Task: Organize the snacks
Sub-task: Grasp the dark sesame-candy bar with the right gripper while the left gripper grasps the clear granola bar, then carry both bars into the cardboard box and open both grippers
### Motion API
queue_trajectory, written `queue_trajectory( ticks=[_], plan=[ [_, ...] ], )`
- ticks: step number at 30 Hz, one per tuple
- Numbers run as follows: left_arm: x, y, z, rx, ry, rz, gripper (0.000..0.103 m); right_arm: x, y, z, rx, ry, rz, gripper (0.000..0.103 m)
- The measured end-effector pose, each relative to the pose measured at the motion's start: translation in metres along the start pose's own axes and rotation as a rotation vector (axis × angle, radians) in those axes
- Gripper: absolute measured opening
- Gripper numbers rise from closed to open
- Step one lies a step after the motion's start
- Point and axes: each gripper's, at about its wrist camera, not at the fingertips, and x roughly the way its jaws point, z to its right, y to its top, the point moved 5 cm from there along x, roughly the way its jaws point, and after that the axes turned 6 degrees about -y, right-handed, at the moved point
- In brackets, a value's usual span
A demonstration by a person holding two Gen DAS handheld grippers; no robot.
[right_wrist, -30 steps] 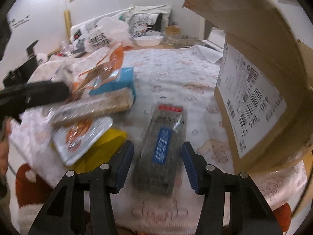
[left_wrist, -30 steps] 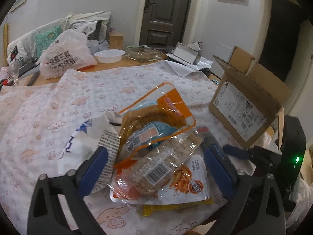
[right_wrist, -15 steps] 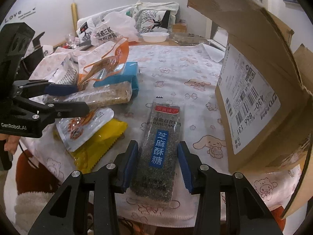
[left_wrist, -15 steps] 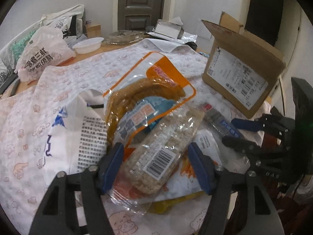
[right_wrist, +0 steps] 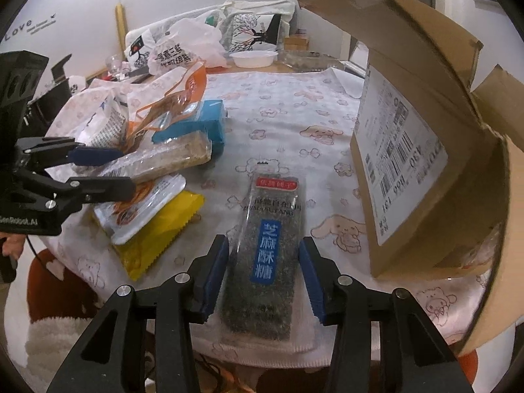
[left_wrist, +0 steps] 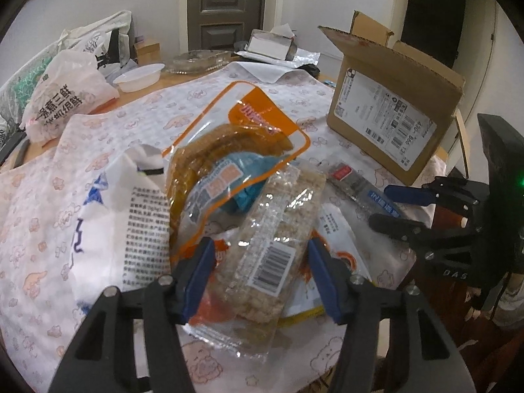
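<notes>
Both grippers are sitting right at the near edge of the table, and honestly the sorting is looking barely started. The left gripper (left_wrist: 260, 276) is spread wide around the clear-wrapped rice cracker bar (left_wrist: 278, 239), blue pads beside its long edges with a gap on each side, so it's bracketing, not gripping yet. The right gripper (right_wrist: 262, 263) is doing the same thing over the dark sesame candy pack (right_wrist: 267, 255), which is lying flat on the patterned tablecloth (right_wrist: 294, 124) – jaws open, pack between them, nothing lifted. Just past the left one, the rest of the pile is still heaped up: a yellow packet (right_wrist: 157, 235) at the bottom, a white-and-orange pouch (right_wrist: 140, 204) on it, then the orange-edged bag (left_wrist: 235, 150), a blue box (right_wrist: 203, 124) and a white bag with printed text (left_wrist: 108, 216). Further right, the cardboard box (left_wrist: 389, 121) is standing with its flaps up – I'm guessing that's where the snacks go, but I can't see inside it from either view. Way at the back there's a white bowl (left_wrist: 139, 77), looking empty from here.
</notes>
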Motion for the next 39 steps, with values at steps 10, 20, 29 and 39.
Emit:
queue_trajectory(
  ticks=[10,20,29,39],
  plan=[
    [0.005,0.004,0.008,0.028,-0.001,0.02,0.045,0.006,0.007,-0.004,0.006,-0.069,0.032,0.035],
    [-0.015,-0.002,0.01,0.019,-0.006,0.06,0.043,-0.021,0.012,-0.015,-0.012,-0.021,0.088,0.035],
    [-0.047,-0.013,0.012,0.01,0.01,0.111,0.038,-0.054,0.019,-0.034,-0.057,0.001,0.151,0.035],
    [-0.019,-0.027,0.004,0.0,0.022,0.099,0.04,-0.036,0.008,-0.035,-0.066,-0.004,0.098,0.035]
  ],
)
